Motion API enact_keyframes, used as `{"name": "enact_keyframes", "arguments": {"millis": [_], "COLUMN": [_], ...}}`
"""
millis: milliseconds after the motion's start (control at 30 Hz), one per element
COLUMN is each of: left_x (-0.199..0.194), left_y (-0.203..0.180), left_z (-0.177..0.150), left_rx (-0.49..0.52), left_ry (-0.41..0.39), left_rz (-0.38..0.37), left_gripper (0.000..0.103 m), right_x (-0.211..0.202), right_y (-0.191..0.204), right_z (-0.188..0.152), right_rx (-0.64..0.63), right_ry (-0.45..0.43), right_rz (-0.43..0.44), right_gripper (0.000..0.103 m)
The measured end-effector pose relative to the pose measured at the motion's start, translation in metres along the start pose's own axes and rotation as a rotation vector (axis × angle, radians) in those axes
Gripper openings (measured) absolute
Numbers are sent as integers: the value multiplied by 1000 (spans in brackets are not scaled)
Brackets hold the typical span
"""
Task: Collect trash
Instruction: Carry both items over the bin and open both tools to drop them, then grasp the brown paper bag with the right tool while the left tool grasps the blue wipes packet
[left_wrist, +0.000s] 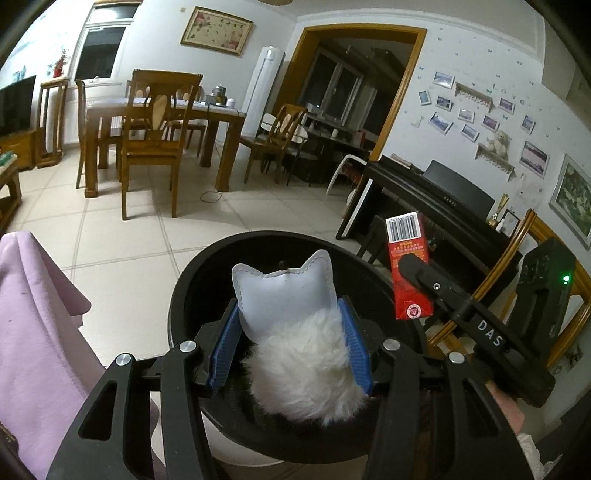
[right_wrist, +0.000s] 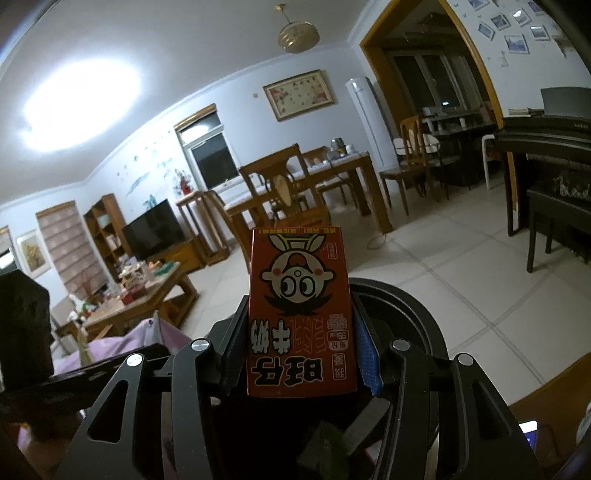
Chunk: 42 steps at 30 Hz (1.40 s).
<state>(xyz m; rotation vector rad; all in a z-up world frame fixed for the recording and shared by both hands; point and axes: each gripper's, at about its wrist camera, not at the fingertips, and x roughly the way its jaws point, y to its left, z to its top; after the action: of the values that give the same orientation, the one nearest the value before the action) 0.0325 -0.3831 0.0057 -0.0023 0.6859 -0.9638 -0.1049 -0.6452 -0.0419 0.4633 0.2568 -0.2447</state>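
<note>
Left wrist view, far left: purple cloth (left_wrist: 33, 332) draped at frame edge, beside the black bin (left_wrist: 207, 280). Centre: left gripper (left_wrist: 291, 347) clamped on a fluffy white cat-shaped toy (left_wrist: 295, 332), blue pads (left_wrist: 225, 347) pressing both its sides; pale ears point up, fur end toward camera. Toy sits over the bin's open mouth, above the rim. Right: right gripper (left_wrist: 410, 273) comes in from lower right holding a red carton (left_wrist: 408, 266), barcode end up, just beside the bin's right rim. Behind it, a black piano (left_wrist: 436, 192).

Right wrist view: low counter (right_wrist: 147, 295) with clutter far left, TV (right_wrist: 153, 229) behind. Centre: right gripper (right_wrist: 299, 332) closed on the red carton (right_wrist: 299, 317), cartoon face printed upside down, upright between the pads. Bin rim (right_wrist: 406, 295) curves behind and right of it. Tiled floor (right_wrist: 461, 266) beyond.
</note>
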Motion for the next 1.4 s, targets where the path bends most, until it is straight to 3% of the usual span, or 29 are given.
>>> {"name": "enact_keyframes", "arguments": {"millis": [333,367,433,467,500,967,1200,1400], "left_x": [14,13,9,5,0,-42,-84,-139], "left_y": [-7,-7,-7,-8,-8,-2,28,71], "left_z": [-3,-3,-2,-2,-2,-1,-8,-19], "left_rx": [26,30,39,43,48,75,9,-52], "left_ry": [21,20,6,-13,-39,-98,-130,-165], "left_rz": [9,10,30,47,63,103,150,256], "left_gripper": [53,54,73,90,95,98,98,98], "right_x": [6,4,2,1,-2,-1,5,13], "right_y": [10,11,10,9,11,21,46,93], "right_z": [5,5,5,5,5,2,0,-6], "right_rx": [-1,0,17,27,36,17,-35,-114], "right_ry": [10,11,-11,-19,-23,-15,9,53], "right_rz": [-4,-4,2,11,18,31,71,139], "right_gripper": [52,61,78,83,85,86,86,86]}}
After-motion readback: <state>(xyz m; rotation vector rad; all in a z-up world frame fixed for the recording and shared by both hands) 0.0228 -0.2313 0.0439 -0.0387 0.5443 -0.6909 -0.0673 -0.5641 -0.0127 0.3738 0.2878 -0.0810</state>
